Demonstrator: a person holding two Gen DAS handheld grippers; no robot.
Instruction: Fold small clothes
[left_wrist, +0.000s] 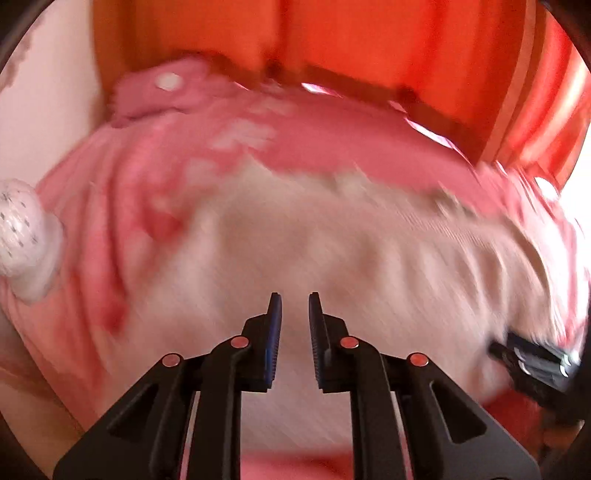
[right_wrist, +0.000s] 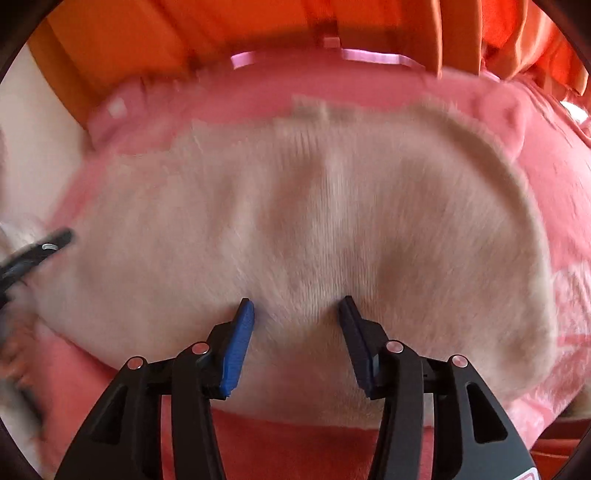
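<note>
Left tongs (left_wrist: 295, 295): narrow gap, nothing between the pads. Right tongs (right_wrist: 297, 301): jaws apart, tips at the cream knit garment (right_wrist: 295, 221), gripping nothing. The garment lies flat (both views blurred) on a pink cloth (right_wrist: 546, 192). Orange curtain (left_wrist: 332, 40) behind.

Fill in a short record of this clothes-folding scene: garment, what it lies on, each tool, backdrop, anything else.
Garment: cream knitted garment, spread out, blurred
Under it: pink cloth
Left tool: over the cream knit, jaws a narrow gap apart, nothing gripped
Right tool: jaws open, tips at the cream knit, no grip visible
Backdrop: orange fabric
Other: white speckled item at the pink cloth's left edge
</note>
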